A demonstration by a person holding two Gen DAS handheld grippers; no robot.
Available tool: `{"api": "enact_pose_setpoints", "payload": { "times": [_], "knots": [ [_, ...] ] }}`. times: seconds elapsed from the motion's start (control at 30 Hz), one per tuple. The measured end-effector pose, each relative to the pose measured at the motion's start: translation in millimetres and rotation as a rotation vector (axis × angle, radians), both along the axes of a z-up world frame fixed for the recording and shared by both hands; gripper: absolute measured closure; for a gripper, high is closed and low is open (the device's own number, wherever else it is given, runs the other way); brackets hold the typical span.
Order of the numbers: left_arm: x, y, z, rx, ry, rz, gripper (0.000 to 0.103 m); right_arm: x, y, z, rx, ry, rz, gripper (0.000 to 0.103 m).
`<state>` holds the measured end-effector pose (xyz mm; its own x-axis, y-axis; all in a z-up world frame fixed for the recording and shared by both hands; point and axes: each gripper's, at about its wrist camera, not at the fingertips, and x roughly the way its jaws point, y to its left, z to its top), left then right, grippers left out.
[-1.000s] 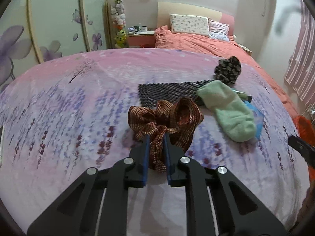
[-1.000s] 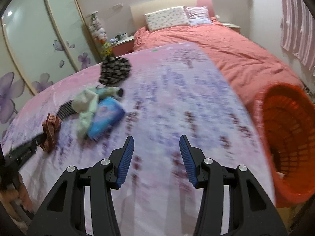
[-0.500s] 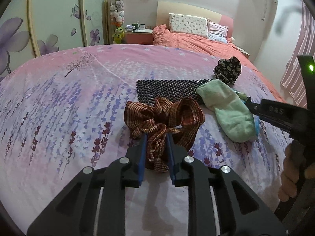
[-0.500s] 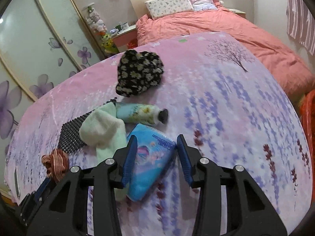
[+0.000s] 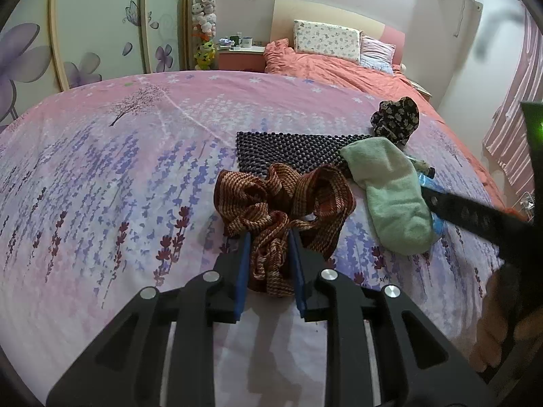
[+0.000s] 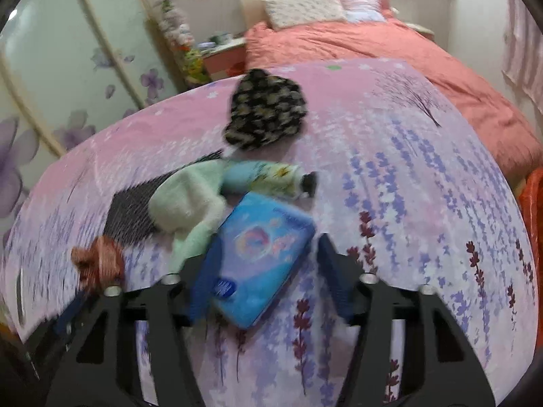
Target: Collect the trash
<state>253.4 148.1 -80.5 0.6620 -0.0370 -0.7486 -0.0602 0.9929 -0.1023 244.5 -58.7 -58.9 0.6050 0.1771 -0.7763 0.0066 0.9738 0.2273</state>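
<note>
- Progress looks early: every loose item in view lies on the lavender-print bedspread (image 5: pixel 101 186), and none can be seen inside the orange basket (image 6: pixel 534 210), of which only an edge shows at the right of the right wrist view.
- The left gripper (image 5: pixel 269 237) has its blue pads clamped on the lower folds of the red-brown striped cloth (image 5: pixel 285 200); the cloth's bulk rests on the bedspread just in front of the dark beaded mat (image 5: pixel 292 151), so this pickup seems begun but not lifted.
- The right gripper (image 6: pixel 263 268) has its fingers apart, straddling the blue plastic packet (image 6: pixel 261 257). The left pad looks close against the packet's edge and the right pad stands off it, though blur makes contact hard to judge. The grasp is judged not yet made.
- The packet lies beside the mat's right end, partly against the pale green towel (image 6: pixel 190 203).
- A printed tube with a dark cap (image 6: pixel 271 179) lies just beyond the packet, touching the towel.
- A black floral fabric bundle (image 6: pixel 264 115) sits further back from the mat, apart from the tube.
- Left to do, by this judgement: close on the packet, carry both held items to the basket, then decide which of the remaining pieces count as trash.
</note>
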Motion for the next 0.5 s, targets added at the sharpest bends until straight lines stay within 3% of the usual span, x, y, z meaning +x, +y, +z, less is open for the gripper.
{"api": "enact_pose_setpoints", "payload": {
  "times": [0.1,0.17,0.23,0.37,0.5],
  "knots": [
    [-0.3,-0.3,-0.4,-0.001,0.001,0.001,0.079,-10.4,-11.8,1.7,0.022,-0.007,0.000,0.074],
    [-0.1,-0.2,-0.3,-0.001,0.001,0.001,0.079,-16.0,-18.4,5.1,-0.016,-0.011,-0.025,0.087],
    [-0.2,0.1,-0.8,-0.003,0.002,0.003,0.079,-19.9,-24.0,7.6,-0.039,-0.021,-0.036,0.088],
    [-0.8,0.4,-1.2,-0.008,0.003,0.004,0.078,-20.2,-29.7,15.5,0.043,-0.057,-0.040,0.087],
    [-1.1,1.4,-1.5,-0.017,0.005,0.006,0.078,-9.3,-7.2,20.0,0.041,-0.078,0.020,0.086]
  ]
}}
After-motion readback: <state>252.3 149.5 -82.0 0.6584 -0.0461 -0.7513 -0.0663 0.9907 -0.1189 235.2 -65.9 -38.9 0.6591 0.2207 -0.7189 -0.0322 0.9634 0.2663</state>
